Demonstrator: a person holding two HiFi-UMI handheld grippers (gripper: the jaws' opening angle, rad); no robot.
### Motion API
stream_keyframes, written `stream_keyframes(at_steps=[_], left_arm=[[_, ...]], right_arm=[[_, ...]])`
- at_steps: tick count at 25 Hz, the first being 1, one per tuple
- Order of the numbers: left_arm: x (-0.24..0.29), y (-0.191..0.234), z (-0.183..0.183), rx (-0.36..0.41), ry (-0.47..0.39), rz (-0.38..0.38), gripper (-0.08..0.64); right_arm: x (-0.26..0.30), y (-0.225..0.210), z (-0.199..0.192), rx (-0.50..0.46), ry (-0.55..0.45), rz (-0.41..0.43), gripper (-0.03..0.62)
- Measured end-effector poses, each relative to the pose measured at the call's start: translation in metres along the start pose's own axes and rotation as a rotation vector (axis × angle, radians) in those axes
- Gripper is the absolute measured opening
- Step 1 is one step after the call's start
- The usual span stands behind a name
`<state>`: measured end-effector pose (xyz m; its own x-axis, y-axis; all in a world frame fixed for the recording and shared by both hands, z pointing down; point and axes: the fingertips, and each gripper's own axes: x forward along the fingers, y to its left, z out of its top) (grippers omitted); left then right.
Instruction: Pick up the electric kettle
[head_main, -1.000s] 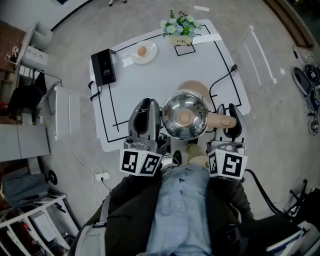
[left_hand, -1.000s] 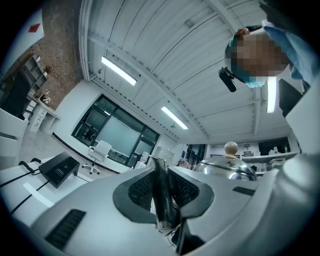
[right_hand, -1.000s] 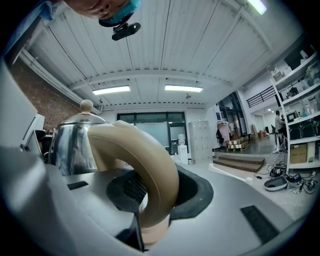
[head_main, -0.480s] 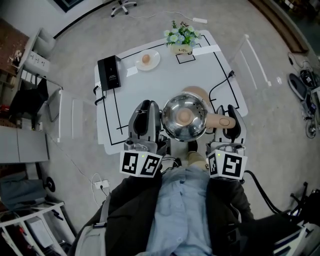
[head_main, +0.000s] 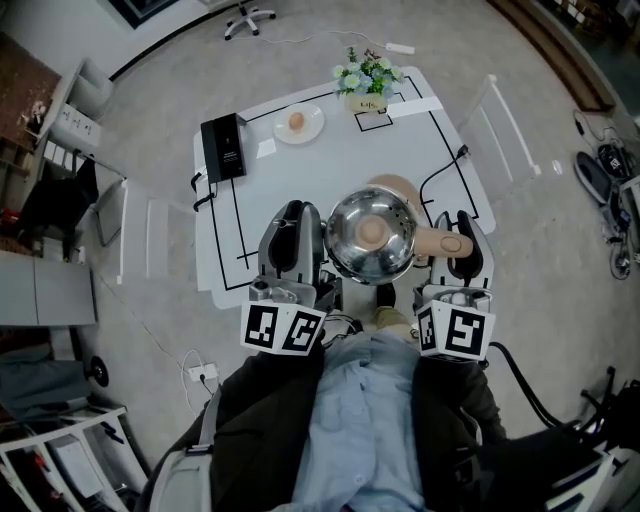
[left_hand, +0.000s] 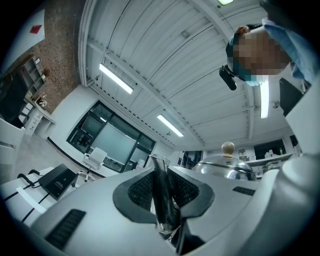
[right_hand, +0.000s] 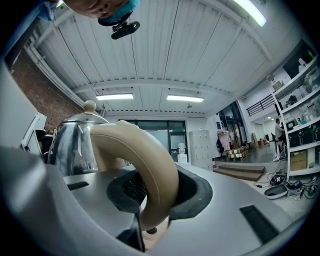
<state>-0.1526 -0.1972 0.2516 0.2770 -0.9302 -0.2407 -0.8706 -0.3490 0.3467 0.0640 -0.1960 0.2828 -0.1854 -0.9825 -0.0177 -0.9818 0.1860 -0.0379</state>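
The electric kettle (head_main: 370, 235), shiny steel with a tan lid knob, hangs above the white table (head_main: 330, 170), close to my chest. My left gripper (head_main: 293, 215) is shut on its thin metal spout (left_hand: 161, 195), which stands between the dark pads. On the other side my right gripper (head_main: 462, 222) grips the curved tan handle (right_hand: 150, 165), and its jaws are closing tighter on it. The steel body (right_hand: 75, 140) shows to the left in the right gripper view. The domed lid (left_hand: 225, 162) shows to the right in the left gripper view.
The kettle's round tan base (head_main: 392, 186) lies on the table under the kettle, with a black cable (head_main: 440, 165) running off to the right. Farther back are a black box (head_main: 224, 146), a plate with an egg (head_main: 297, 123) and a flower pot (head_main: 365, 75).
Both grippers have risen a little with the kettle held between them, so the table looks slightly farther off. Both grips look unchanged.
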Motion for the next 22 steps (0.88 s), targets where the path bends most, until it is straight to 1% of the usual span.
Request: stream_keyframes(at_steps=[5,9,22], left_arm=[[0.0000,-0.0016,0.0003,0.001,0.000,-0.004,0.067],[0.0002,-0.0028,-0.0011,0.001,0.001,-0.005,0.067],[0.0044,-0.0054,-0.0038,0.000,0.008,-0.009,0.067]], right_arm=[[-0.0012,-0.0020,0.0023,0.015,0.002,-0.020,0.100],[-0.0007,-0.0028,-0.0009,0.001,-0.003,0.000,0.100],[0.0004,-0.0073,0.0003,-0.005,-0.005,-0.005,0.100]])
